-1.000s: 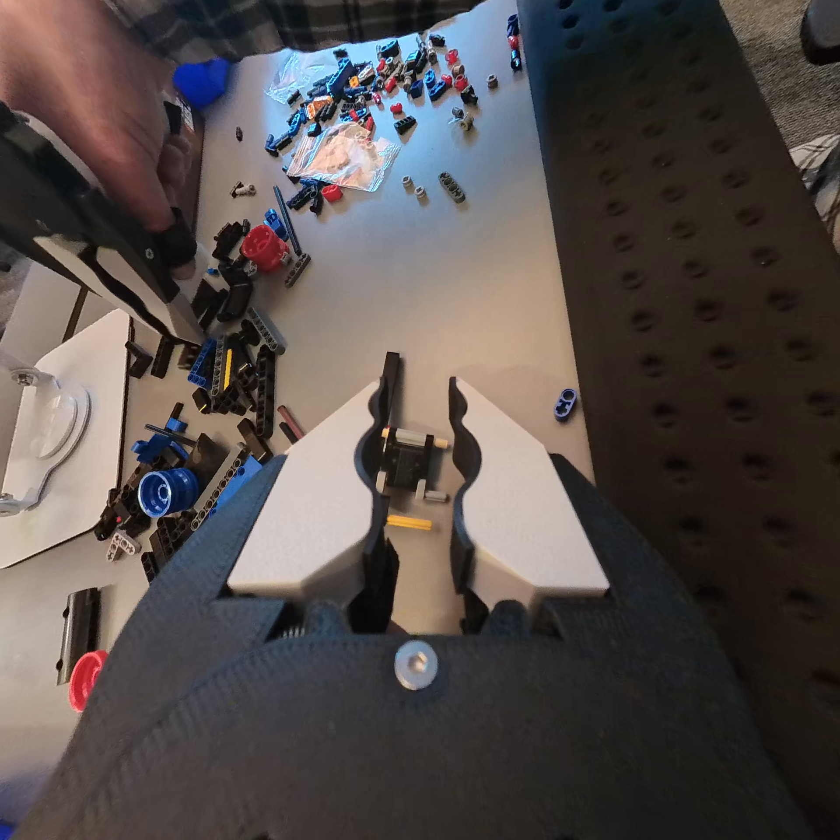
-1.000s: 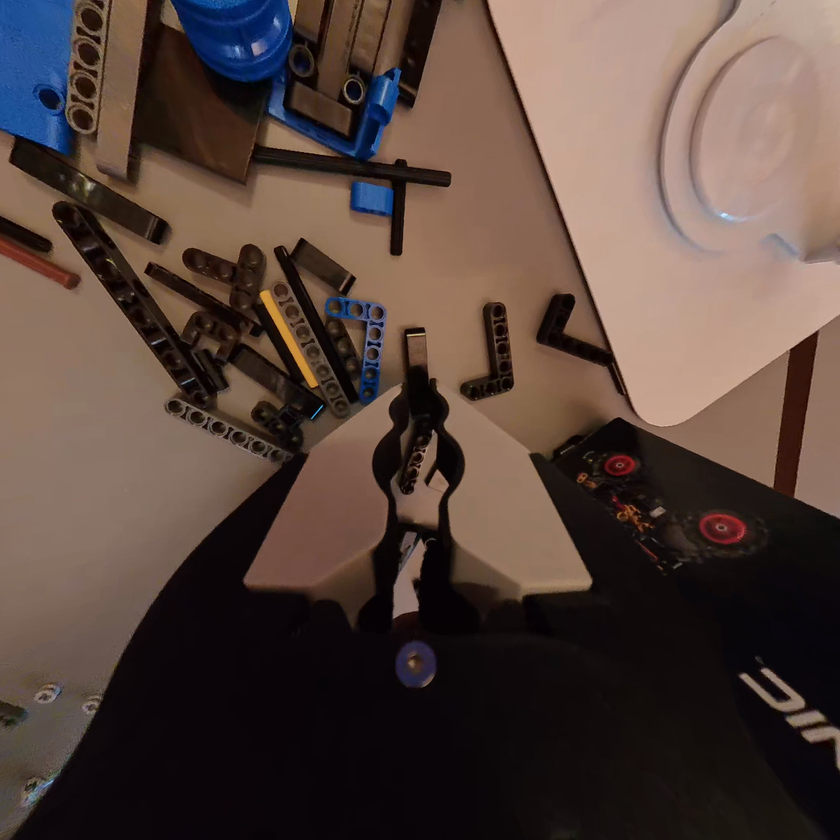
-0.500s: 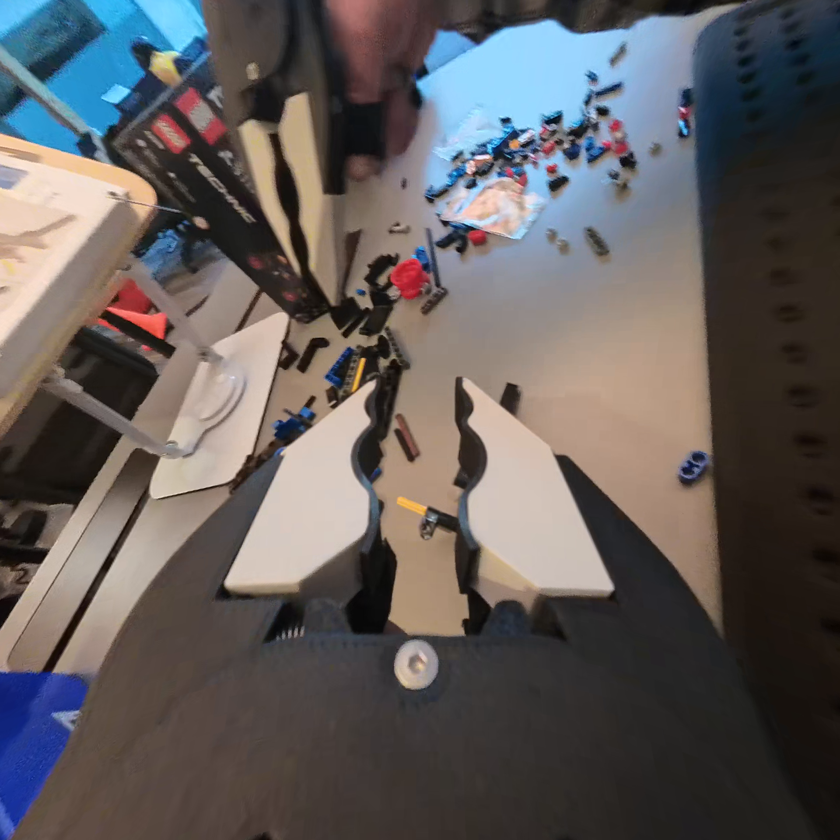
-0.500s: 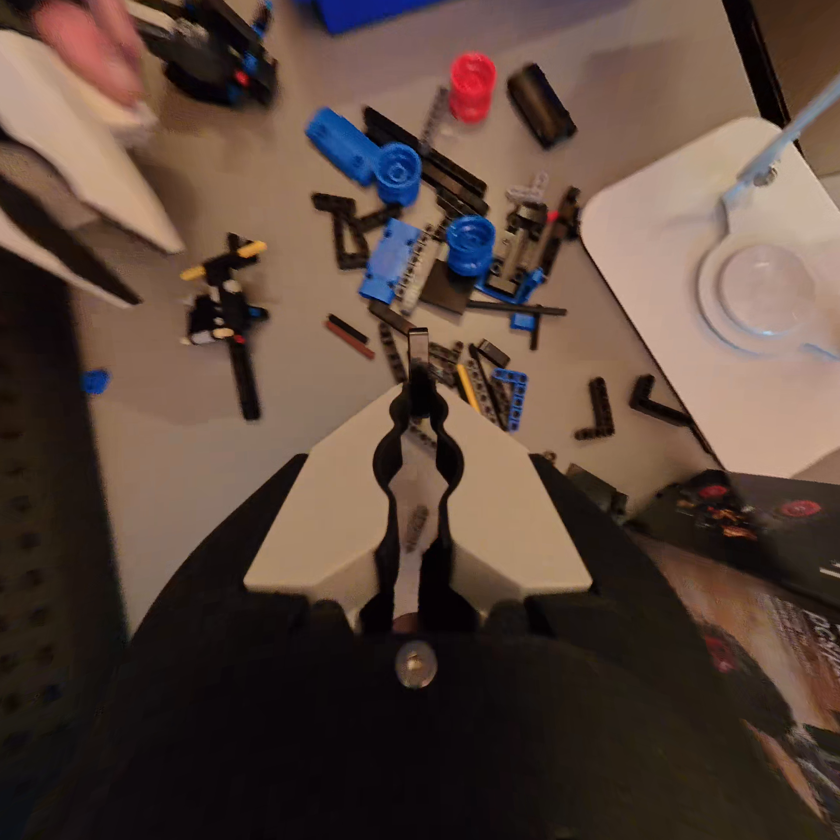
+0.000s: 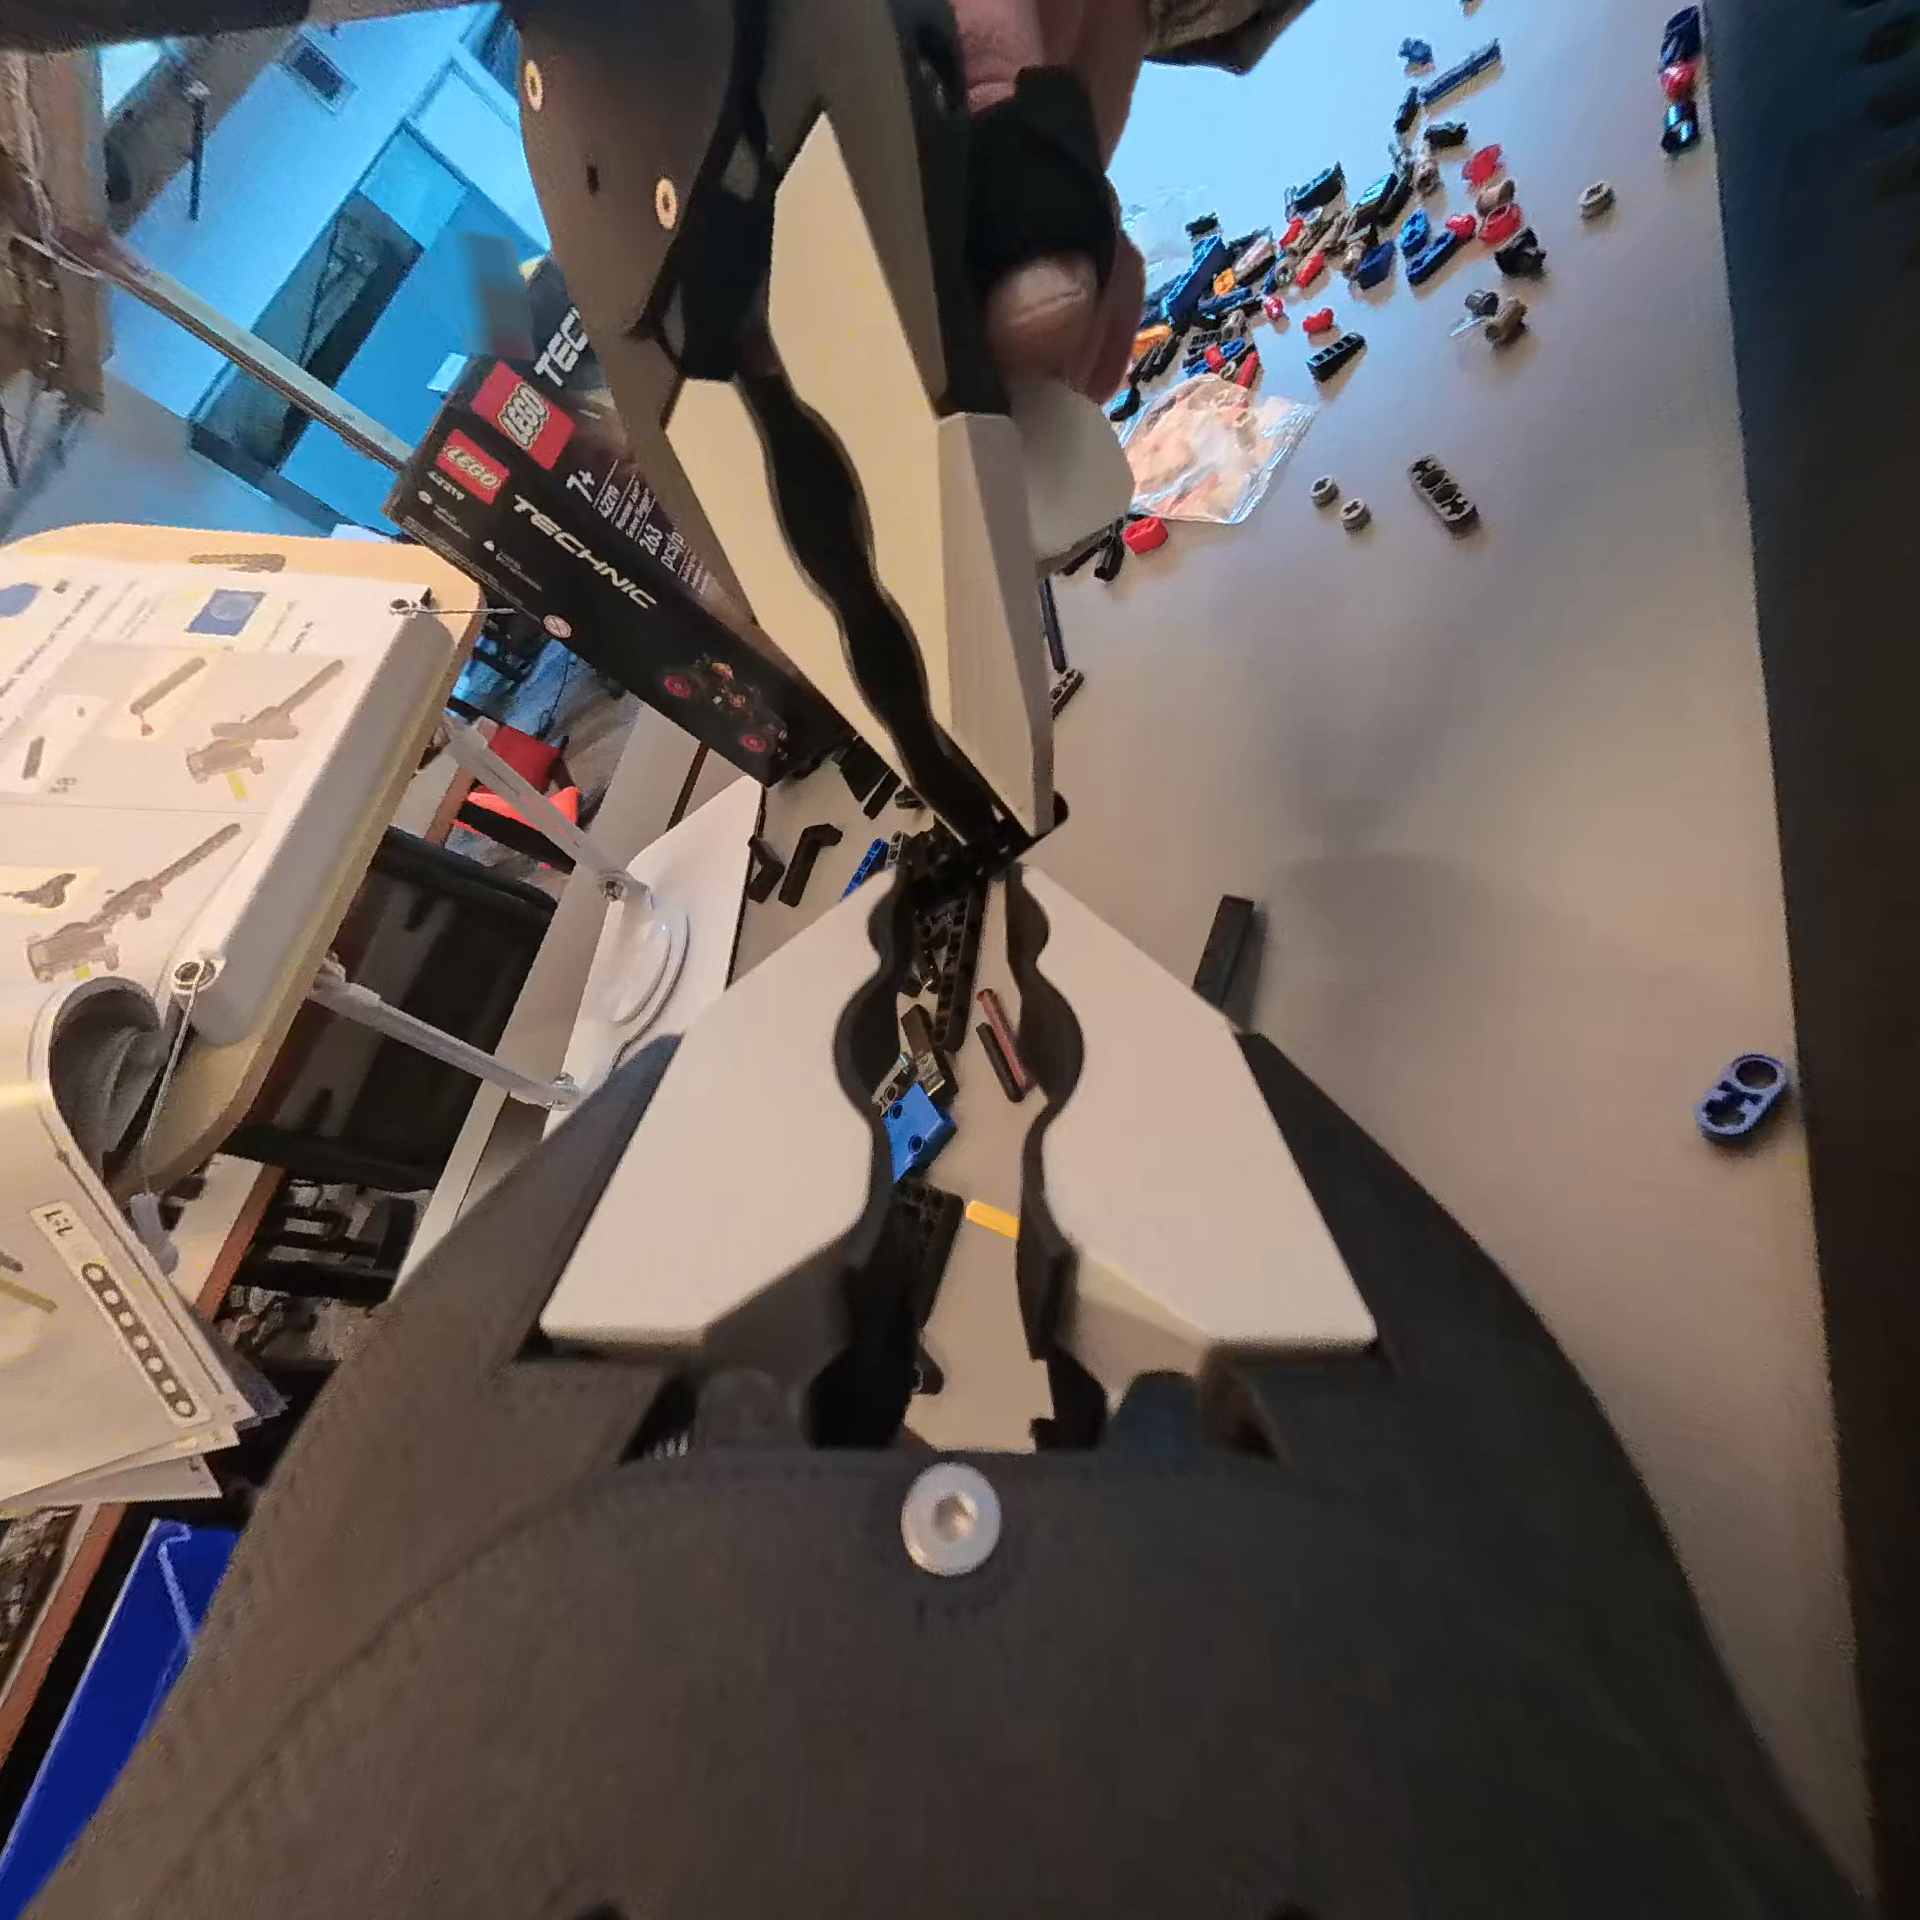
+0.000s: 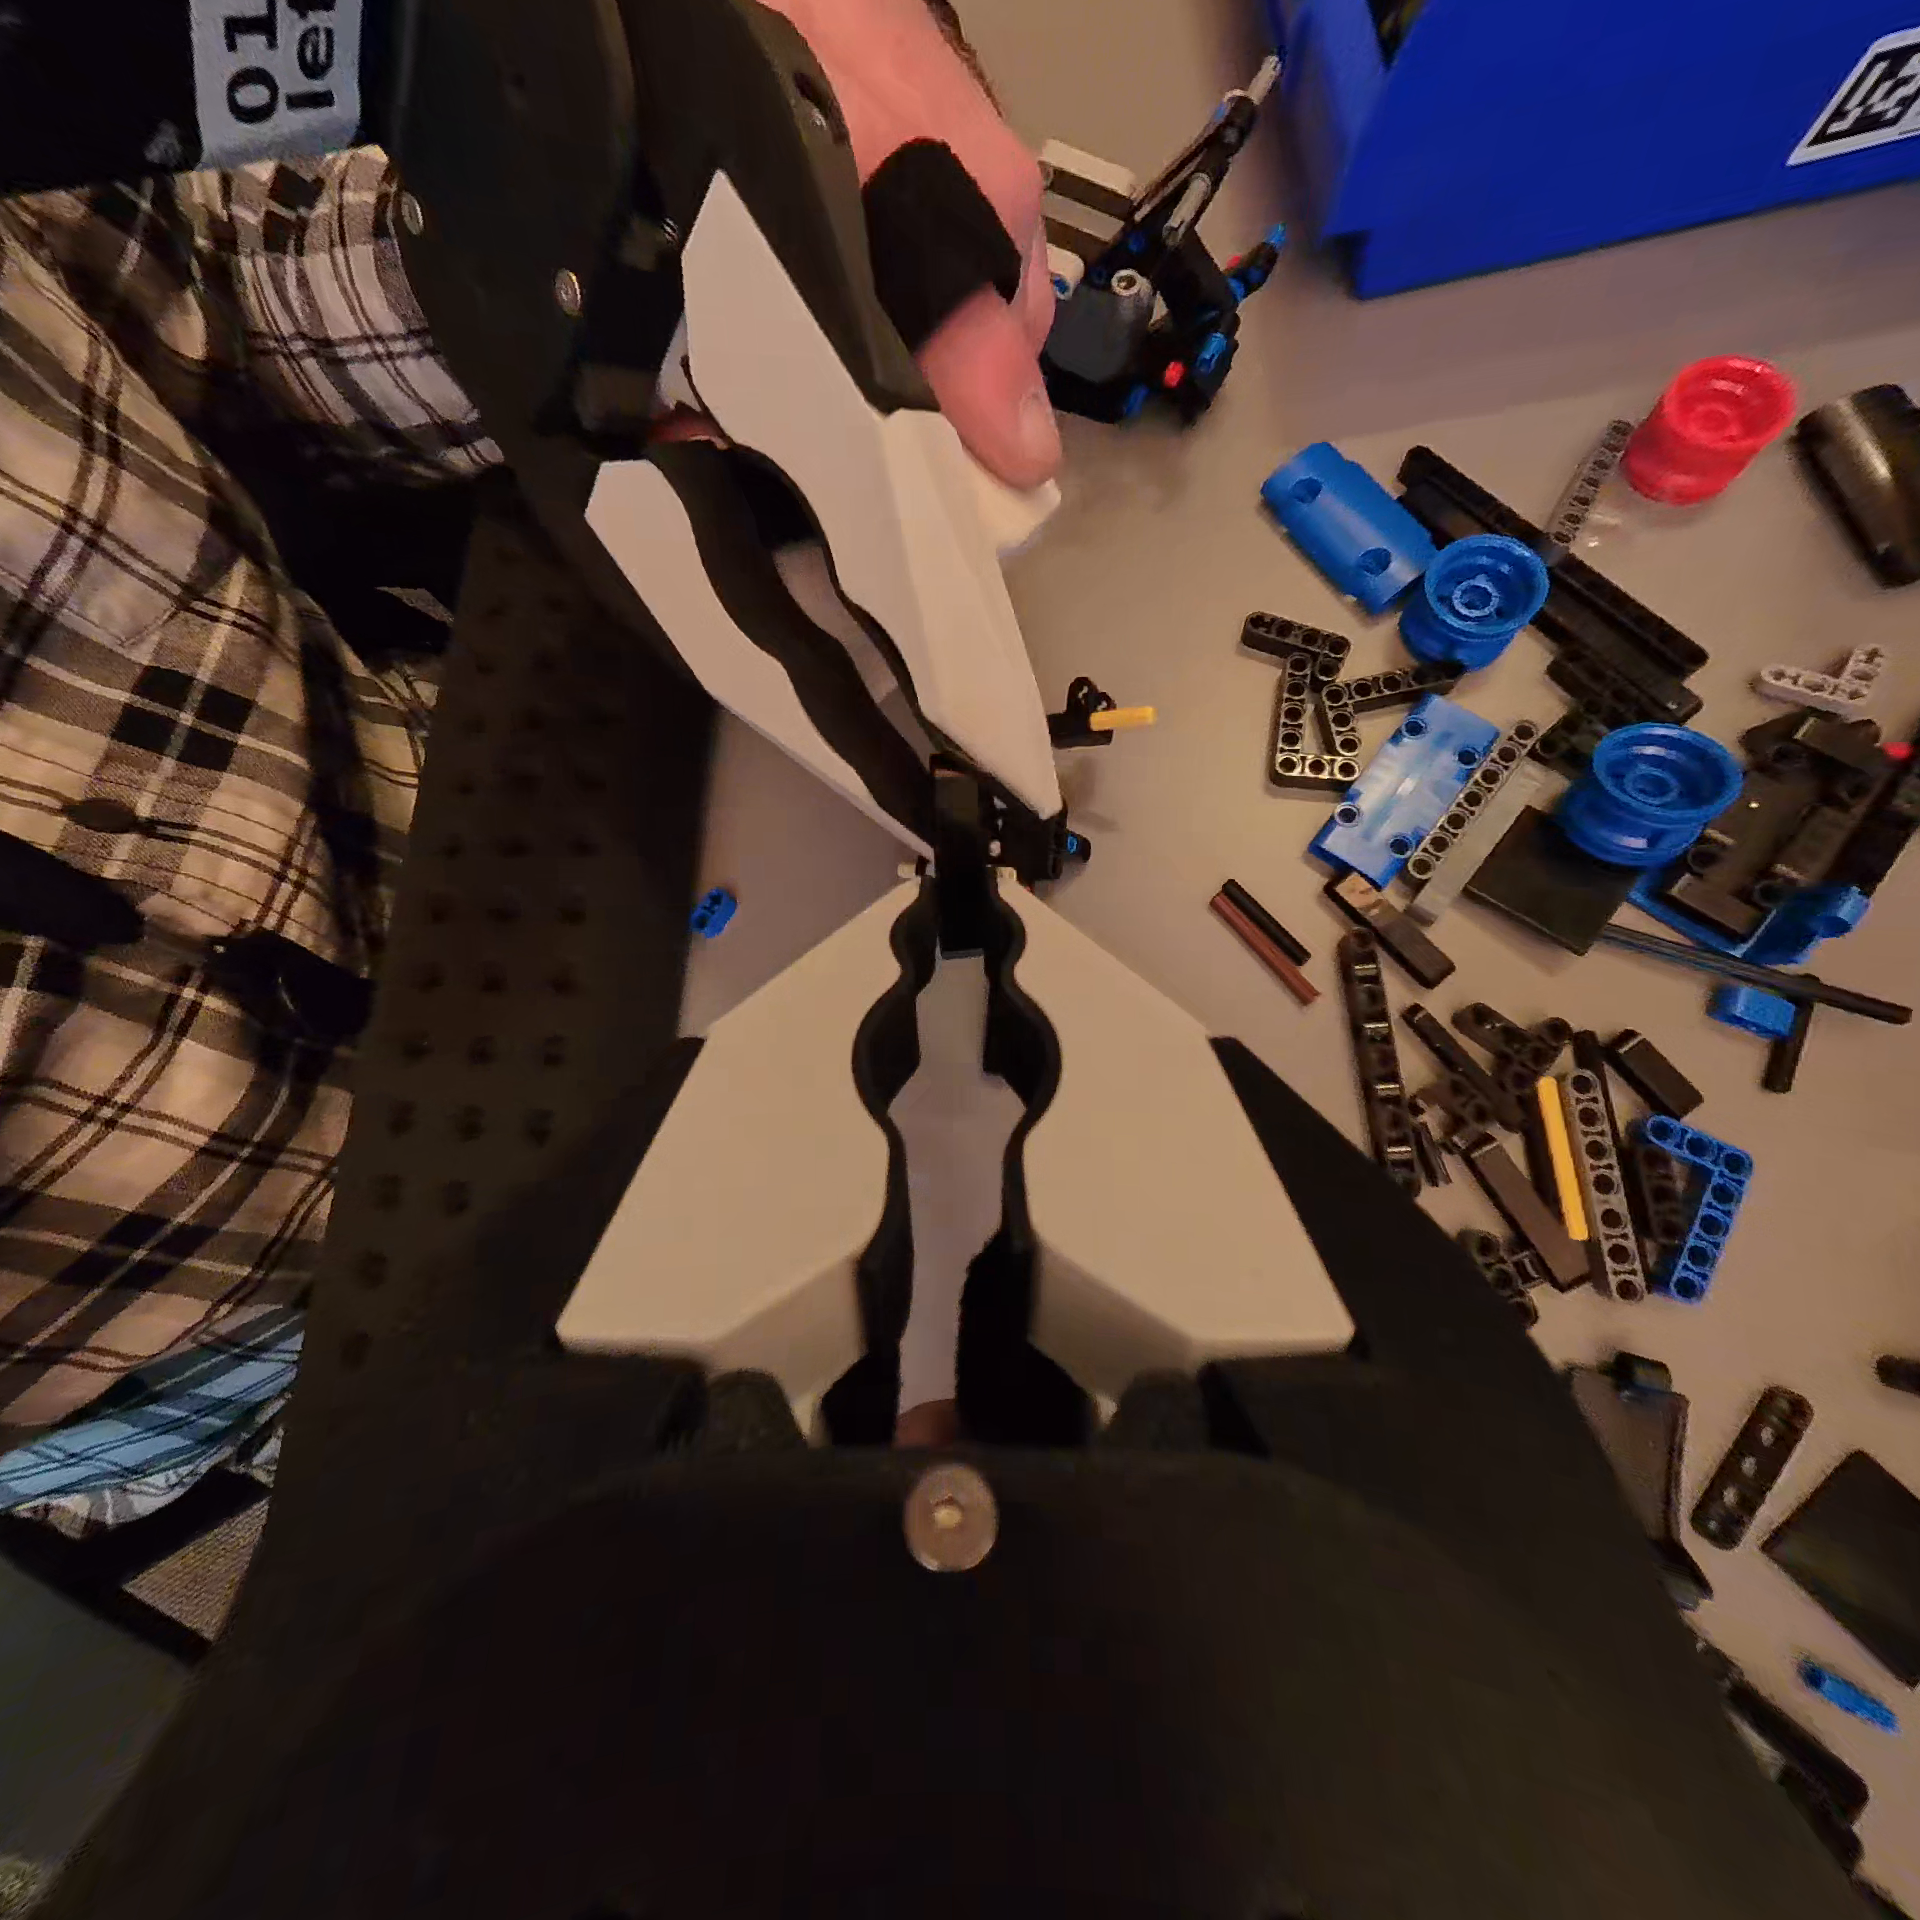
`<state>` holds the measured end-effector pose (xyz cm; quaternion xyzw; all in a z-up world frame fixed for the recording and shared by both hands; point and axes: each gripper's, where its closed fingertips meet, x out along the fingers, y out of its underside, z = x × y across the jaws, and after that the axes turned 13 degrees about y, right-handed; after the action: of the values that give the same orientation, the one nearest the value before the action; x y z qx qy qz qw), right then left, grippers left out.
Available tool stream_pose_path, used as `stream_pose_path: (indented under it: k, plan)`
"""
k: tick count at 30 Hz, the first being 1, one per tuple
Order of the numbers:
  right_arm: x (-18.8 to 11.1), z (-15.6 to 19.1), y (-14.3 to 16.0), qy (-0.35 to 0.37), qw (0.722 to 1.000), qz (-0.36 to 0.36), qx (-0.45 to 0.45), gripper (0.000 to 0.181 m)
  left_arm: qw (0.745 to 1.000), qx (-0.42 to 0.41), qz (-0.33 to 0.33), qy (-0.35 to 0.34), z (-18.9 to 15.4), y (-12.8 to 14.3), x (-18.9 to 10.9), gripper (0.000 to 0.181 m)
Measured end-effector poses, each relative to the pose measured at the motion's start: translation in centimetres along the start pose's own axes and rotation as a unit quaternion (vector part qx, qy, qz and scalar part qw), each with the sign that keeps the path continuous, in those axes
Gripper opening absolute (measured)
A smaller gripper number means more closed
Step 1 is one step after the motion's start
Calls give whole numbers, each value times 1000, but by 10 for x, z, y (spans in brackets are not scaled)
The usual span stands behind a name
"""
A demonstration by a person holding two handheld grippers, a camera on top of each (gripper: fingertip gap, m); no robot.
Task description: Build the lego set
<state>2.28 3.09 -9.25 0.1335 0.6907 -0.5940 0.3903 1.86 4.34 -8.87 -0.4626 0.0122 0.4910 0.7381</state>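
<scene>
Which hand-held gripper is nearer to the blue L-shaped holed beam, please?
Right. The right hand-held gripper has the blue L-shaped beam lying just right of its right finger; the left hand-held gripper reaches in from the far-left side.

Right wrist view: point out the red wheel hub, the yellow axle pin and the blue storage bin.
red wheel hub [image 6: 1709, 426], right wrist view, on its ribbed side
yellow axle pin [image 6: 1122, 717], right wrist view, mid-shaft
blue storage bin [image 6: 1579, 125], right wrist view, front wall
</scene>
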Motion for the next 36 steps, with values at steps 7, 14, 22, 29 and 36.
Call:
stream_pose_path:
  k: [7, 14, 22, 29, 36]
  plan:
    - [-4, 1, 0, -13, 999, -21, 28, 7, 1000, -20, -3, 19, -3, 2, 0, 8]
    - [-3, -5, -4, 3, 999, -43, 31, 7, 998, -63, -1, 29, 1, 10, 0, 8]
    - [-4, -13, -13, 93, 991, -68, -61, 16, 992, -128, -4, 25, 11, 20, -3, 7]
    - [2, -22, -11, 186, 967, -24, -172, 5, 988, -151, -5, 30, 12, 24, -2, 7]
    - [-2, -25, -19, 209, 960, -38, -184, 0, 986, -161, -21, 24, 16, 22, -5, 7]
